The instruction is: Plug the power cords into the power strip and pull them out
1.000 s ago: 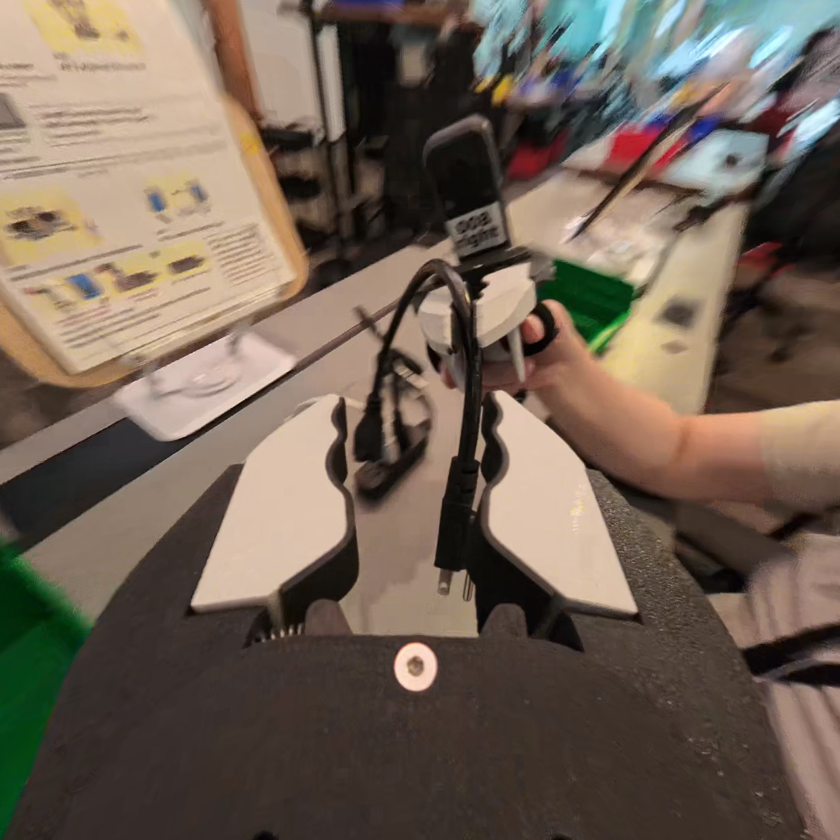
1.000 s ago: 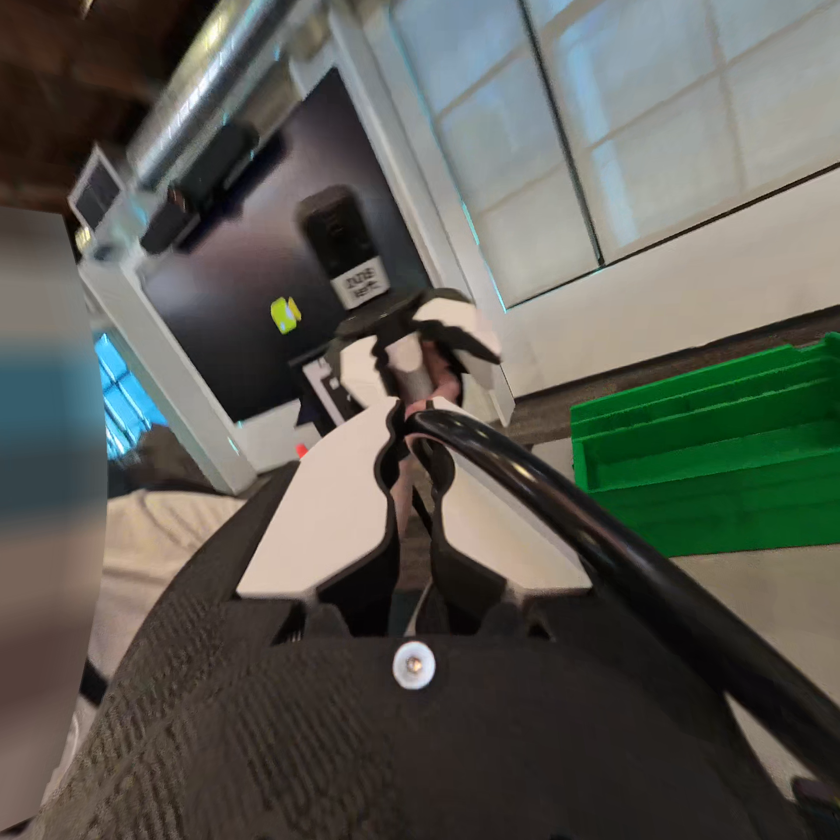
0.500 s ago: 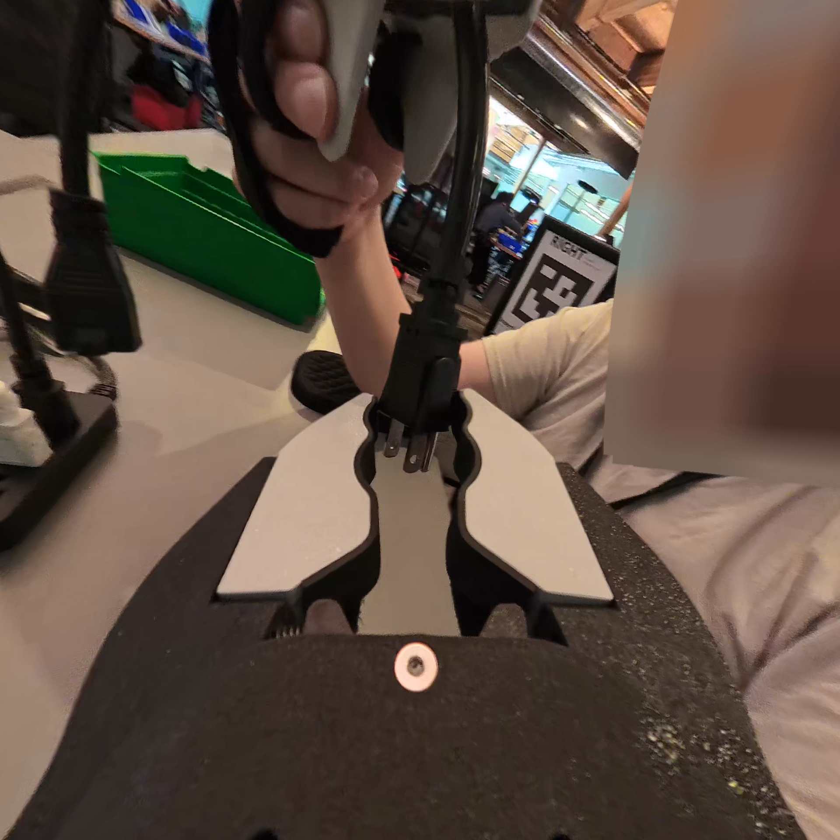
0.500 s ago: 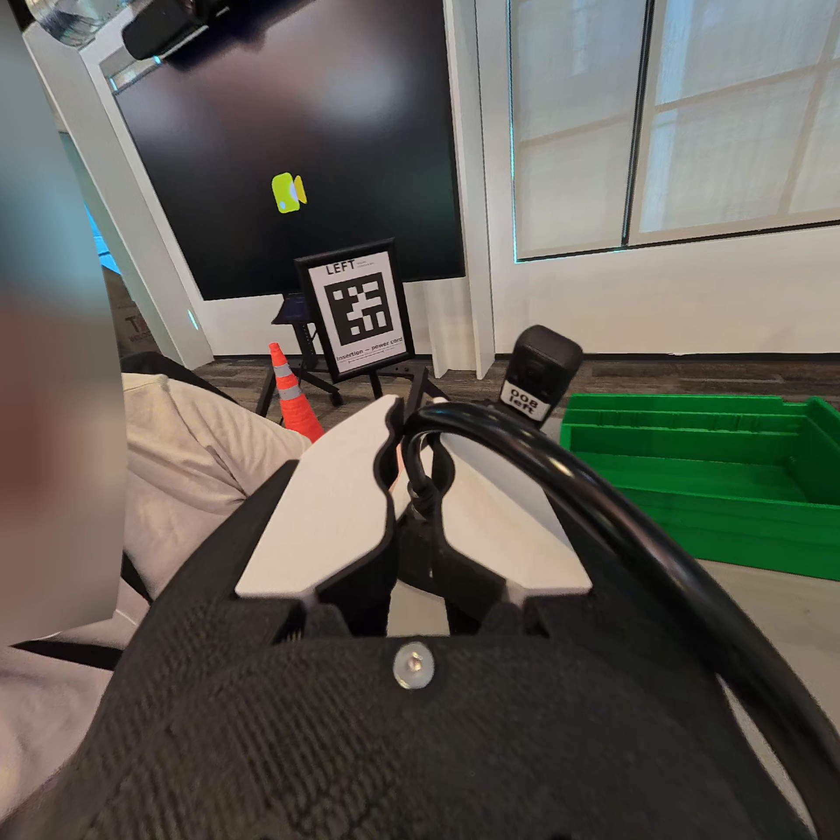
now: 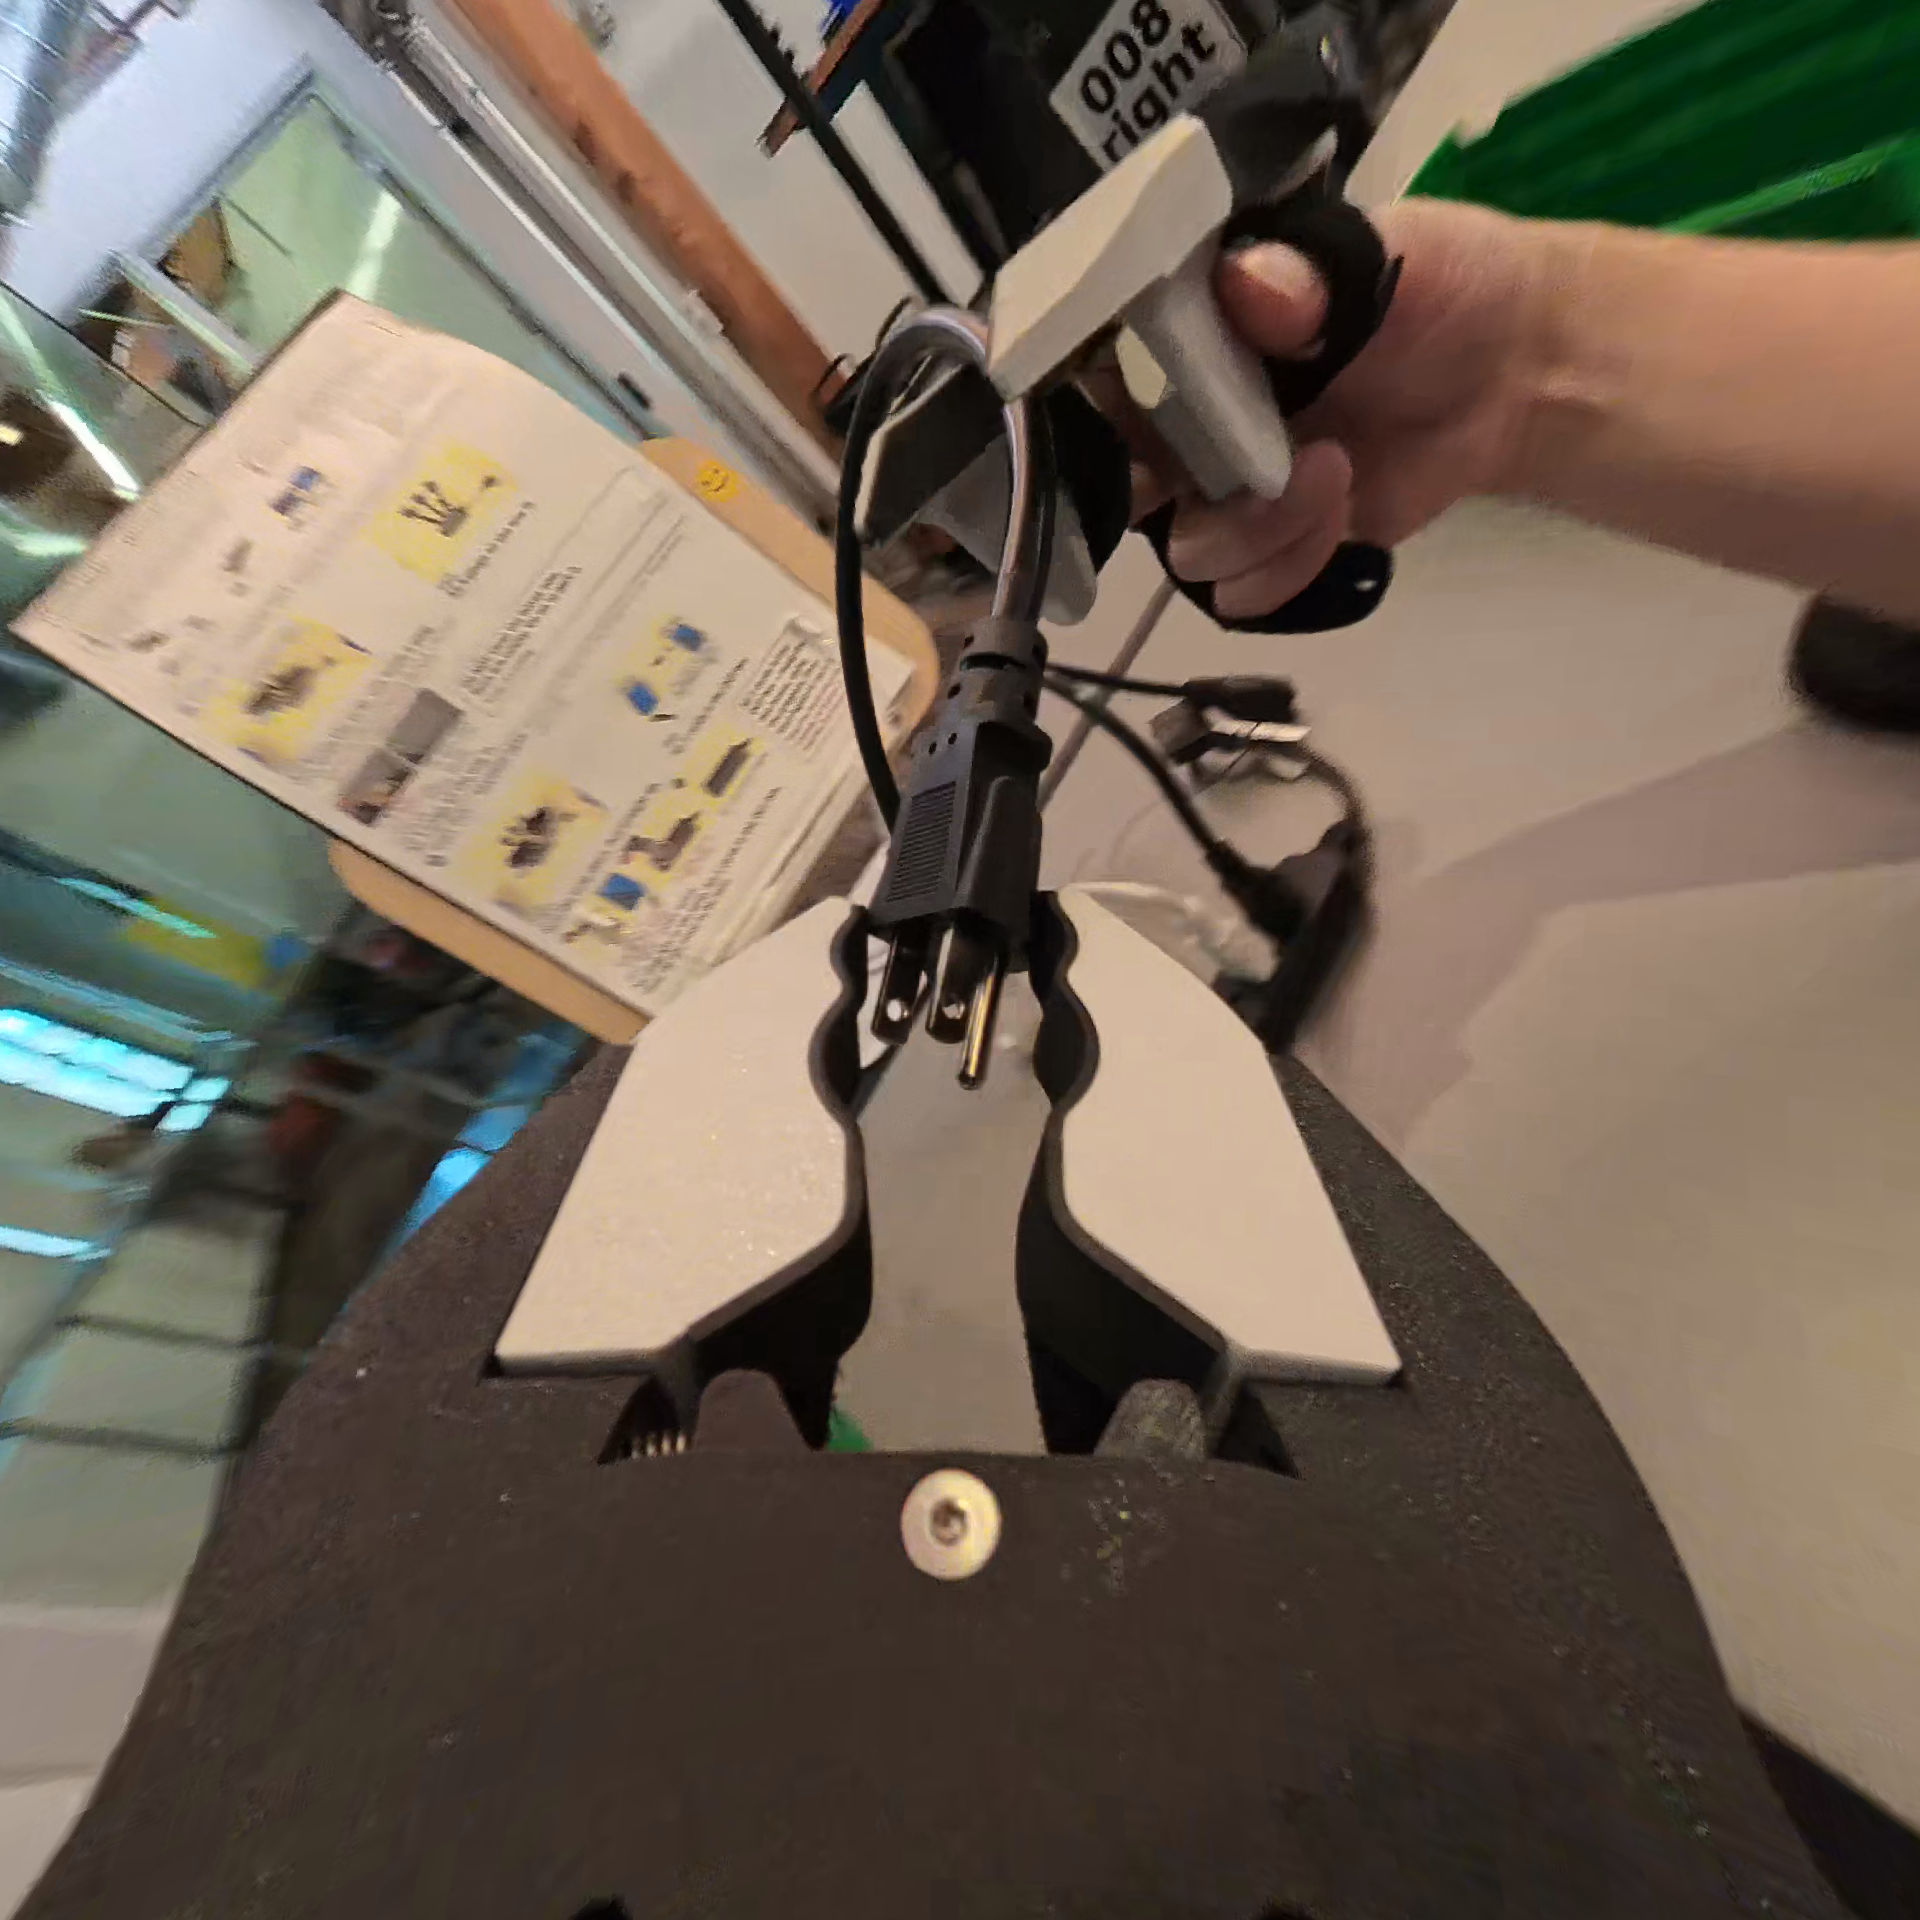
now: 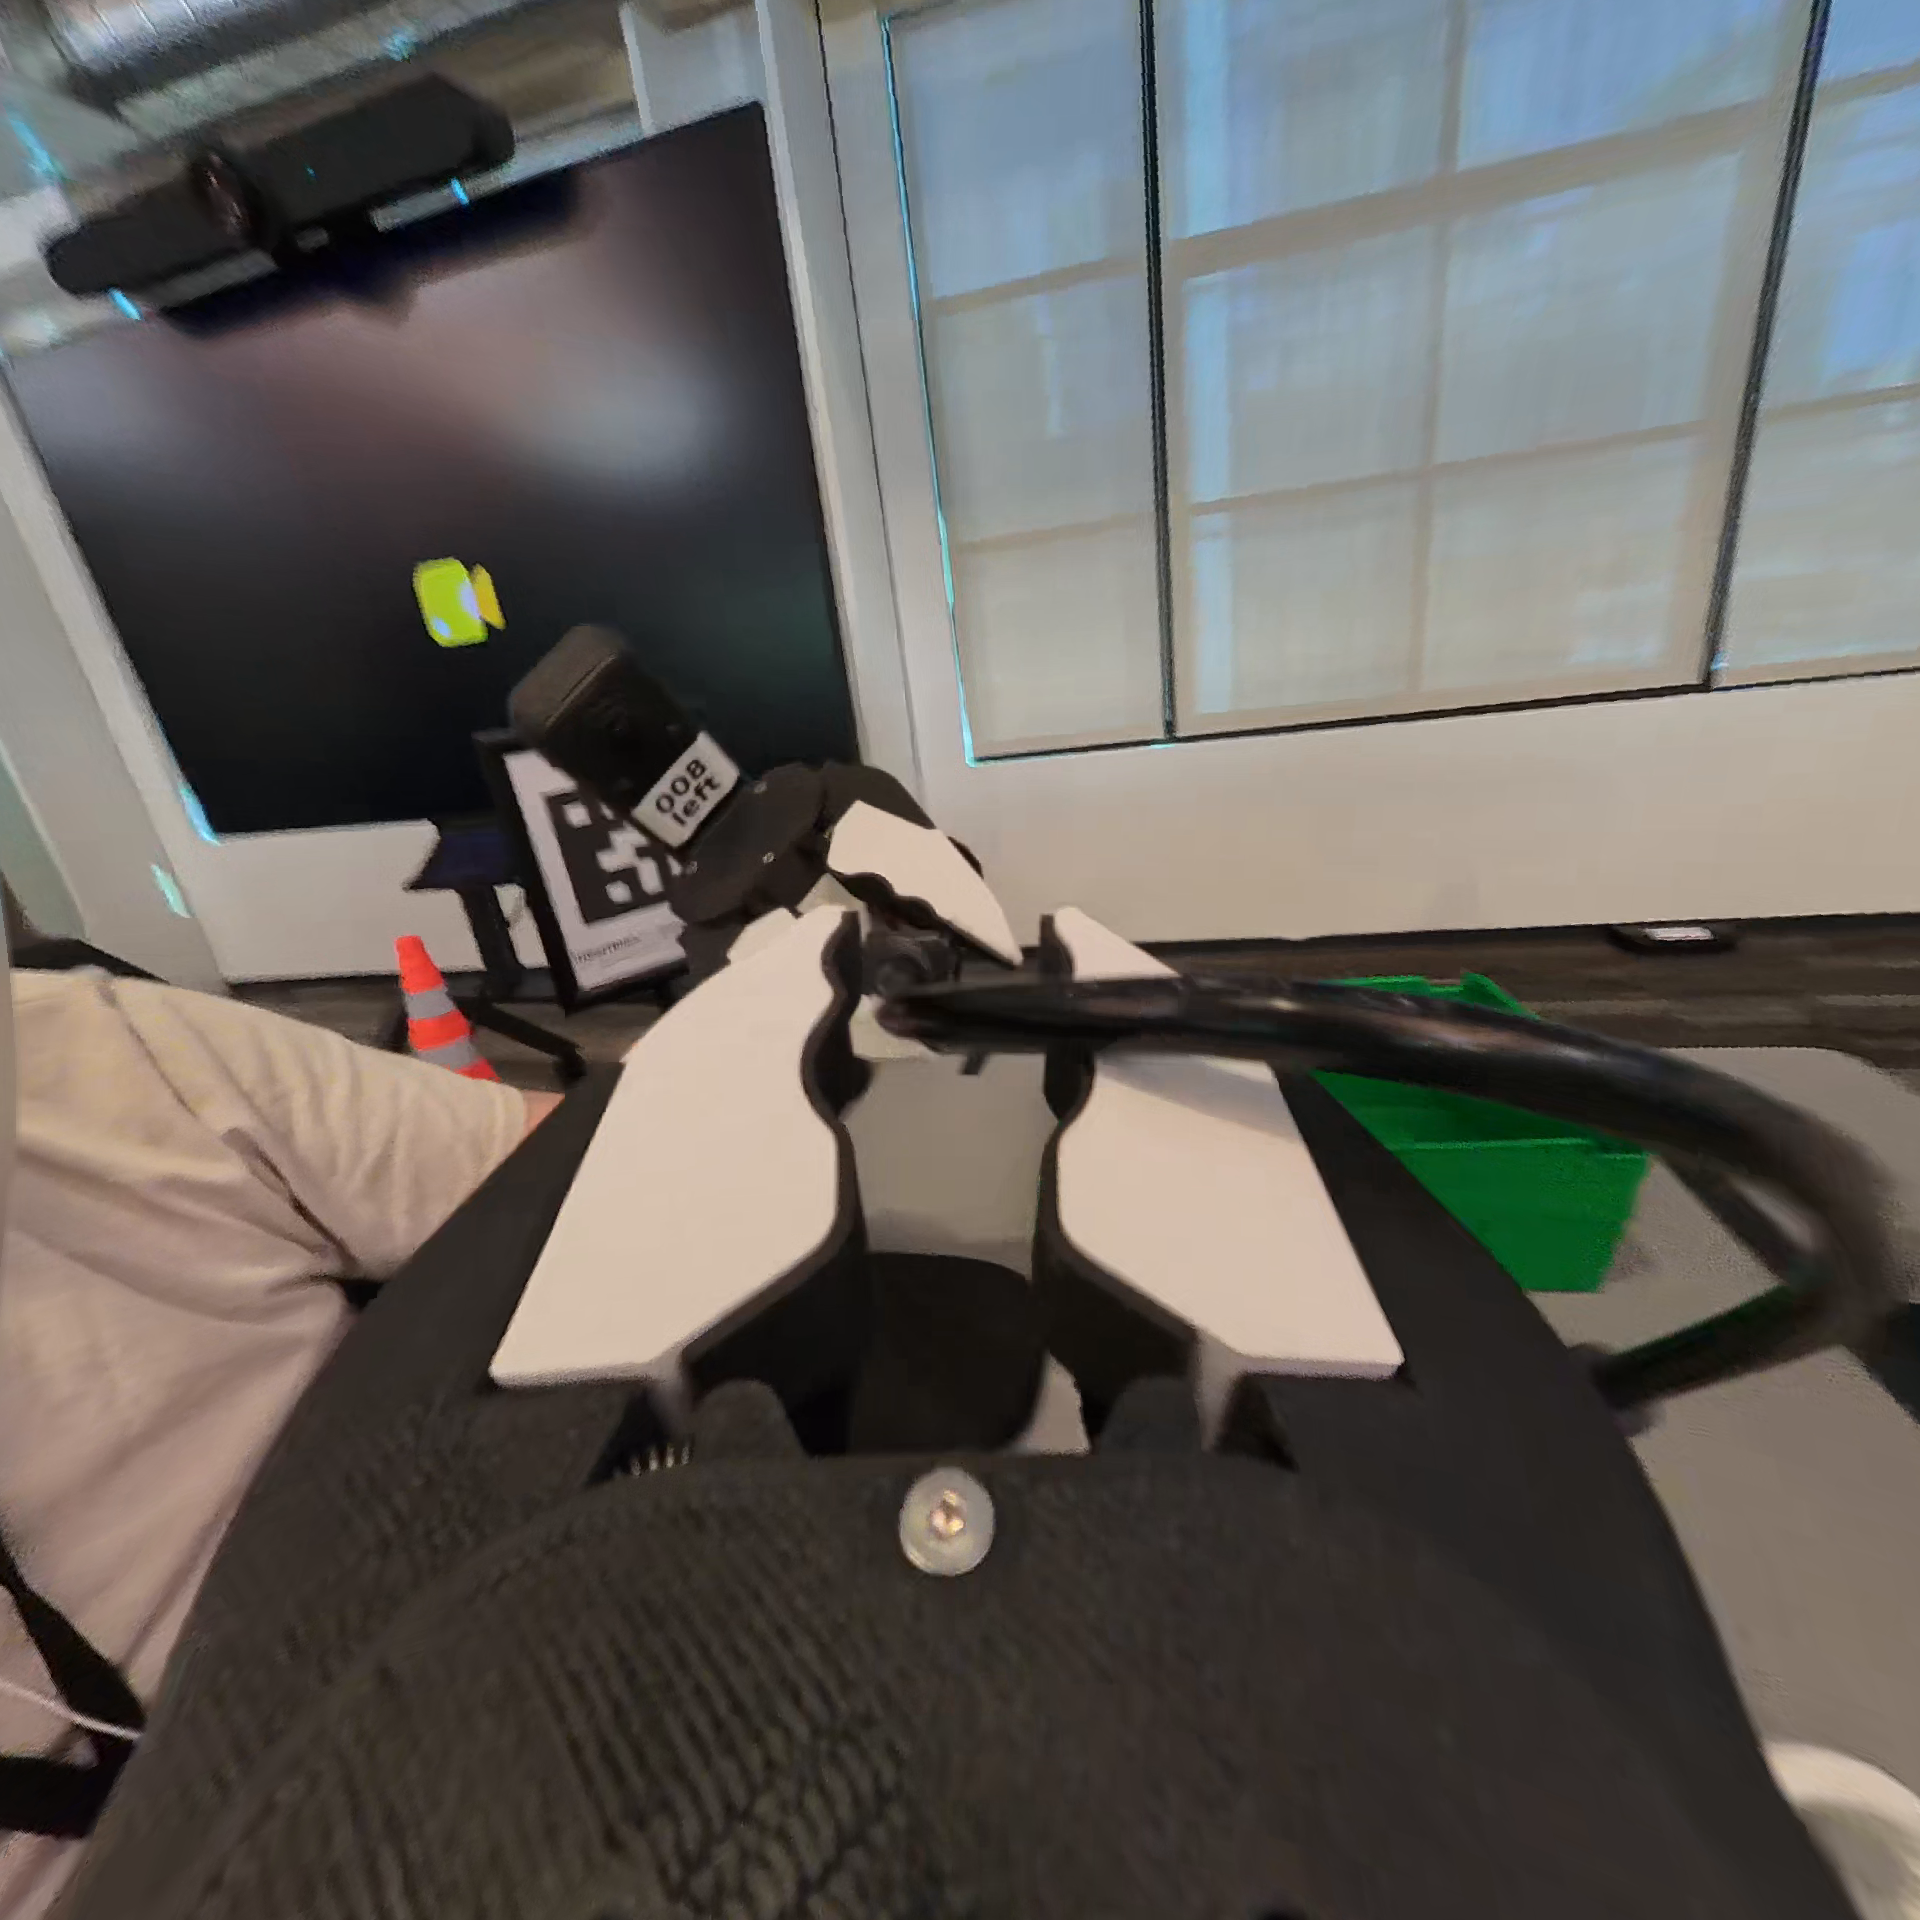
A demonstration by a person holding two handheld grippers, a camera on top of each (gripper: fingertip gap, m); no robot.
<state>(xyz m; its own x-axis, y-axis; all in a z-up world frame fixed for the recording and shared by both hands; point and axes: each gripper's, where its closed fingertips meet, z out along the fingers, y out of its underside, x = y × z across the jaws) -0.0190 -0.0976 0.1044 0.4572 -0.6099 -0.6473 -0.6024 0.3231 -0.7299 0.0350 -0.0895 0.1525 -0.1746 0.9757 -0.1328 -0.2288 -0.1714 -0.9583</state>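
Observation:
My left gripper (image 5: pixel 948 925) is shut on a black three-prong plug (image 5: pixel 961 821), pinched between the fingertips with its prongs pointing back at the camera. The plug's black cord (image 5: pixel 1023 540) rises into my right gripper (image 5: pixel 1013 457), held in a hand above and ahead. In the right wrist view the right gripper (image 6: pixel 945 940) is open. The cord (image 6: pixel 1455 1039) lies loose across its right finger and loops off to the right. The left gripper's white finger (image 6: pixel 914 873) sits just beyond those tips. More black cords (image 5: pixel 1247 727) lie on the table behind.
A printed instruction sheet on a stand (image 5: pixel 468 665) is at the left. A green bin (image 6: pixel 1475 1174) stands on the grey table (image 5: pixel 1558 1143). The person's sleeve (image 6: pixel 208 1195), an orange cone (image 6: pixel 431 1008) and a black-and-white marker sign (image 6: pixel 603 883) are at the left. Some 8 cm of space lies between my two pairs of fingers.
The right gripper's jaws have opened off the cord they were clamping. The left gripper keeps the plug and has swung round toward the instruction sheet.

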